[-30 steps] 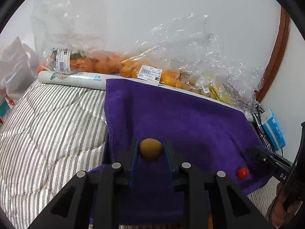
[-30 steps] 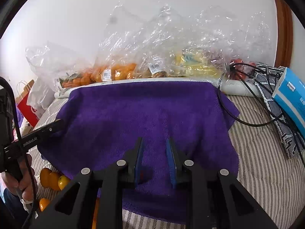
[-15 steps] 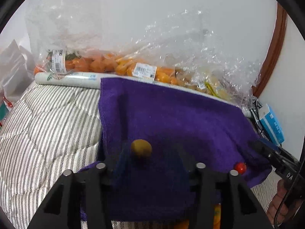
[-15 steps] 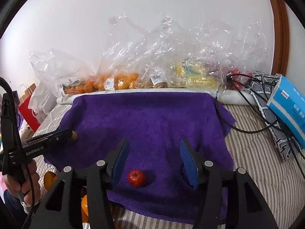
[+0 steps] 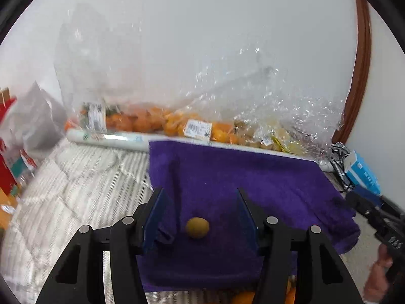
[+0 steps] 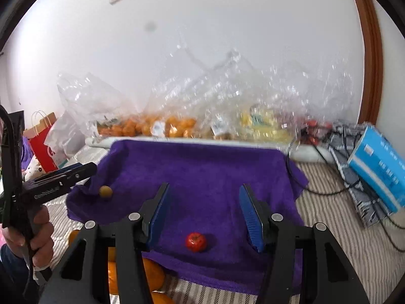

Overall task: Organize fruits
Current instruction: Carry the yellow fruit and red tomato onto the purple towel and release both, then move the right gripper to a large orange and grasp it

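Purple terry towel (image 5: 253, 177) lies spread over the striped bed quilt (image 5: 76, 190). Left tool (image 5: 200, 207), jaws opening, grips nothing; the small round olive-yellow fruit (image 5: 197, 227) rests on the towel between them. Right tool (image 6: 203, 207), released, straddles the small red round fruit (image 6: 195, 242) lying near the towel's front edge.

Purple towel (image 6: 202, 167) on striped bed (image 6: 354, 240)
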### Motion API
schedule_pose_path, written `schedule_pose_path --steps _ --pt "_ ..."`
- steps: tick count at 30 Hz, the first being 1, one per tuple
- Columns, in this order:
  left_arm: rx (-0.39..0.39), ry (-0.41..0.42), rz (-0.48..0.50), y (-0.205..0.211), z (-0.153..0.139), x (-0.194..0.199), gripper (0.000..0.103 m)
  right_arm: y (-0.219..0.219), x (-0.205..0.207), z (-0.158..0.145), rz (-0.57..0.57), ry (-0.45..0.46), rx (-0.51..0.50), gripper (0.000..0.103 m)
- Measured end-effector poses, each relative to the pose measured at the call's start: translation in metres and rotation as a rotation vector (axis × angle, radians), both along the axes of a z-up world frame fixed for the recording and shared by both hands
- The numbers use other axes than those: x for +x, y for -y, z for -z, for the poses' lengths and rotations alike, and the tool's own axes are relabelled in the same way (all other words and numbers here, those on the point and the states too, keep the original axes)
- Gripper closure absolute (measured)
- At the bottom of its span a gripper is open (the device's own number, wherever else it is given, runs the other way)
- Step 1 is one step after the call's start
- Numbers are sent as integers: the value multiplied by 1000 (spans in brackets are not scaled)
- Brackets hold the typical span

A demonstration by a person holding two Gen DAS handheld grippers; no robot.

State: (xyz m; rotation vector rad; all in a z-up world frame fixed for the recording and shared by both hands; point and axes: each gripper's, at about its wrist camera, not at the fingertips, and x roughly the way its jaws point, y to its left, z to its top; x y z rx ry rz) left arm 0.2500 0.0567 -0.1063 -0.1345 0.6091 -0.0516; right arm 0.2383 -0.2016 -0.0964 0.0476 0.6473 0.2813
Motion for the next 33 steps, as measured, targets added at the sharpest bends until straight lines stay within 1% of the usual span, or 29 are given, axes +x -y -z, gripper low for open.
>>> schedule_pose_path --steps 2,4,9,13,17,20,22,27,32,33 --pt "12 -6 -5 0 -5 -7 50 -1 -2 -6 -4 -7 12 48" --pt "15 -21 8 0 -9 -18 50 -1 -3 -12 10 -33 16 48" --pt "47 -30 36 2 -14 -45 50 1 -20 -25 37 -61 43 48" --pt "12 -53 42 -2 -14 -66 50 -1 -38 -31 38 -80 49 48" --pt "-12 -71 22 -5 -11 -83 50 -4 -66 -36 48 -57 37 47" --pt "-30 -78 12 -9 -10 -98 50 -4 -81 -37 52 -62 45 47" --pt "-25 -85 2 -11 -9 -107 50 -3 -88 -37 60 -70 55 47" --pt "-10 -106 -9 -16 -6 -123 50 -4 -102 -31 60 -103 39 48" --pt "0 -134 -9 -19 3 -131 50 -5 -114 -23 58 -120 40 51" --pt "-5 -142 -7 -20 5 -132 50 -6 -115 -22 56 -122 38 53"
